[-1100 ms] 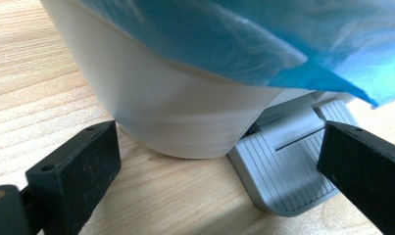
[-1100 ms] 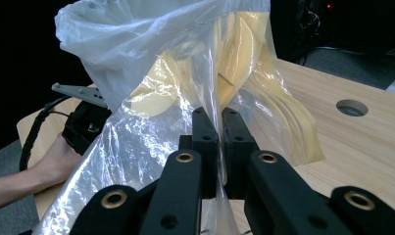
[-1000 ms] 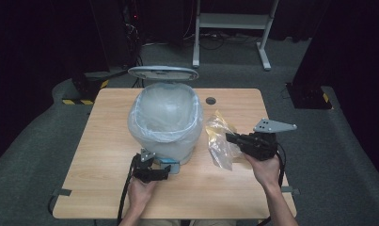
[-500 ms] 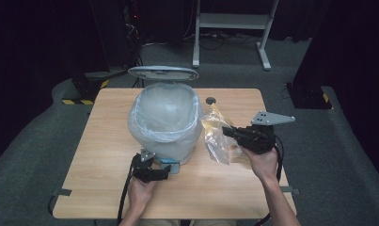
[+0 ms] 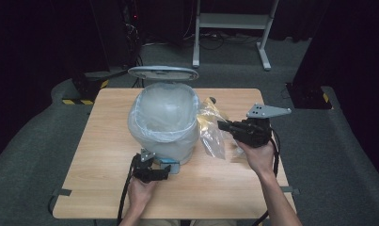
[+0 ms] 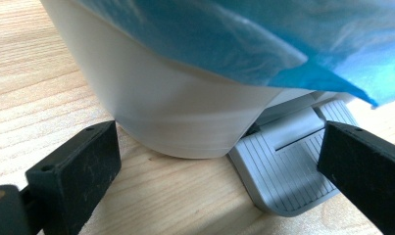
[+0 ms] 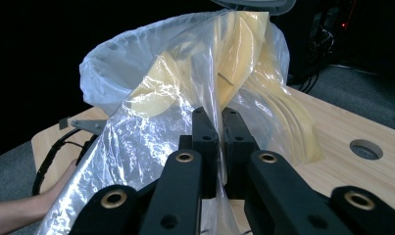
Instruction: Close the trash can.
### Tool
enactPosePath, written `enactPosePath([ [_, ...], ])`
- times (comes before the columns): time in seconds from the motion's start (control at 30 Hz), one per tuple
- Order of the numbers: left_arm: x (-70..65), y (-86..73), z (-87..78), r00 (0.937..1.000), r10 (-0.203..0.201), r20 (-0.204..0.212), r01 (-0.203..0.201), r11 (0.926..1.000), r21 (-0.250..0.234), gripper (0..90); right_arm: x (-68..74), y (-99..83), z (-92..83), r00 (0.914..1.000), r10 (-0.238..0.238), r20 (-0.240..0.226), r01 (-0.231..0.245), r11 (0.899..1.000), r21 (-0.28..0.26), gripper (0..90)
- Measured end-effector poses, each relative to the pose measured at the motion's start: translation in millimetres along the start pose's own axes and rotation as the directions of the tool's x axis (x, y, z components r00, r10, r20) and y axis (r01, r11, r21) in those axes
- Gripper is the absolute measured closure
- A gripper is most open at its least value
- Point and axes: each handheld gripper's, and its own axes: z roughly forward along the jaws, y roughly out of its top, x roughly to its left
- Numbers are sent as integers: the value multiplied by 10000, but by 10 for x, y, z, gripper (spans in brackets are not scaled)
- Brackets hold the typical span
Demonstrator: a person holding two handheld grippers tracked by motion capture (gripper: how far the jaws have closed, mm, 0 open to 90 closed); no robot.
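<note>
Fingers of the right gripper (image 5: pixel 223 126) clamped together on a clear plastic bag (image 5: pixel 210 129) with yellow stuff inside; right gripper view shows the film pinched between both pads (image 7: pixel 205 142). Bag hangs centre-right of the high view, lifted mostly off the bench (image 5: pixel 98 141), just beside the bin (image 5: pixel 164 123), top edge near the rim.

Left gripper (image 5: pixel 160 173) fingers apart, lower centre of frame, resting low at the bin's base. Left gripper view: one finger (image 6: pixel 77 169) lower left, the other lower right, grey foot pedal (image 6: pixel 283 171) between them, nothing pinched. Cannot tell whether a finger touches the pedal.

Around: bin has a pale blue liner (image 6: pixel 263 39) folded over the rim, lid (image 5: pixel 163 72) open behind it at upper centre. Bin wall sits between the bag and the bin's opening. Round cable hole (image 7: pixel 365 149) in the bench right of the bag. Desk frame on the floor at the top.

Count: one bin, one bag, one pedal, two grippers.
</note>
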Motion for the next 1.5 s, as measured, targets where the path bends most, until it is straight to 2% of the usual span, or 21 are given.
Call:
enactPosePath([
  [0.77,0,0,0,10000,-2,2,2,10000,0,25,-7,276,171,9997,-98,-230,99,9999,18,868],
  [1.5,1,0,0,10000,-1,5,1,10000,2,25,42,530,457,9989,-300,-373,312,9990,324,868],
])
